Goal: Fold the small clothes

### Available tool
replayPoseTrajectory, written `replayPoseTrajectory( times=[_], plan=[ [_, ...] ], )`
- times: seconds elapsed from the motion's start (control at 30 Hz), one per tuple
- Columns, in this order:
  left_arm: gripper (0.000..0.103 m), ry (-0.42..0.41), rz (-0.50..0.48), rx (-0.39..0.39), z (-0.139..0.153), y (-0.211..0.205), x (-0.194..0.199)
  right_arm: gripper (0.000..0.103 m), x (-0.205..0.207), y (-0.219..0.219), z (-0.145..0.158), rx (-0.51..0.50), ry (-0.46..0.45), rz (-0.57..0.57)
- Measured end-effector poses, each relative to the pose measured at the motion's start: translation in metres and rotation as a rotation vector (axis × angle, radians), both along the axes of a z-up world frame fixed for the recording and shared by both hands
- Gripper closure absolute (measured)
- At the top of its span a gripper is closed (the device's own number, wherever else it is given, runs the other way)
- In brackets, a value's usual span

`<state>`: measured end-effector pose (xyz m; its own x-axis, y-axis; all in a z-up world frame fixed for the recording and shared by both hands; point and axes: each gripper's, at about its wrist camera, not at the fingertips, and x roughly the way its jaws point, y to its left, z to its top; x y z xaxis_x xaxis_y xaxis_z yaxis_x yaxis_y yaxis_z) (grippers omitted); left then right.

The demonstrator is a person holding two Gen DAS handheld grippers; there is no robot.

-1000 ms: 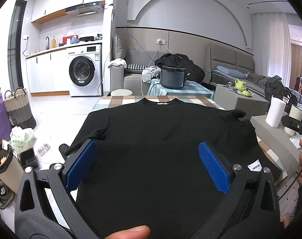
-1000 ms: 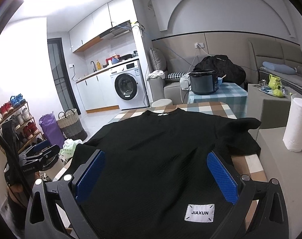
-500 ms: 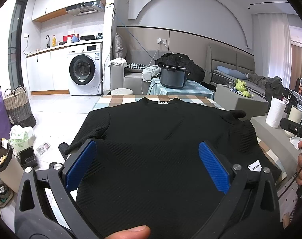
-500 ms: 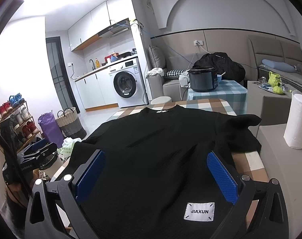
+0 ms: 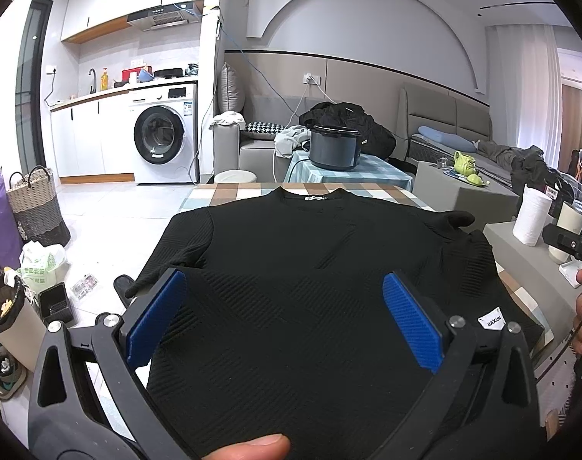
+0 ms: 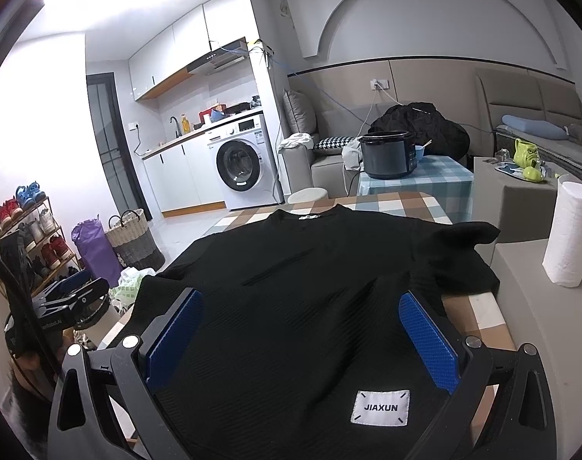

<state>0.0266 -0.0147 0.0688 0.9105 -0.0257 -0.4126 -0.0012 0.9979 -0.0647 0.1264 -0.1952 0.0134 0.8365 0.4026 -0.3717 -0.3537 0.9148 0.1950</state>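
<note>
Paper towel roll (image 6: 569, 232) crowds the right edge — shirt (image 6: 310, 287) top unobstructed.

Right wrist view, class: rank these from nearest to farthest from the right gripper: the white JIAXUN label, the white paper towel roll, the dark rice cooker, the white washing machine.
1. White JIAXUN label, on the black shirt between the right gripper's fingers.
2. White paper towel roll, right, on the grey block.
3. Dark rice cooker, on the blue checked table beyond the shirt.
4. White washing machine, far left, under the kitchen counter.

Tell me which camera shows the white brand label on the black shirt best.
The right wrist view: the white label faces the camera, JIAXUN fully readable. The left wrist view shows it small, tilted, partly cut off near the shirt's hem.
</note>
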Motion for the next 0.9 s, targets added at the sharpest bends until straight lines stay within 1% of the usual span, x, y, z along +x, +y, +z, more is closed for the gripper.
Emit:
replayPoseTrajectory(
  times=[0.6,0.9],
  plan=[
    [0.001,0.001,0.002,0.002,0.0007,-0.0015,0.0010,0.000,-0.0011,-0.0016,0.0012,0.003,0.001,-0.006],
    [0.001,0.002,0.001,0.001,0.0002,-0.0012,0.0003,0.000,0.0007,-0.0030,0.0027,0.026,0.005,-0.011]
  ],
)
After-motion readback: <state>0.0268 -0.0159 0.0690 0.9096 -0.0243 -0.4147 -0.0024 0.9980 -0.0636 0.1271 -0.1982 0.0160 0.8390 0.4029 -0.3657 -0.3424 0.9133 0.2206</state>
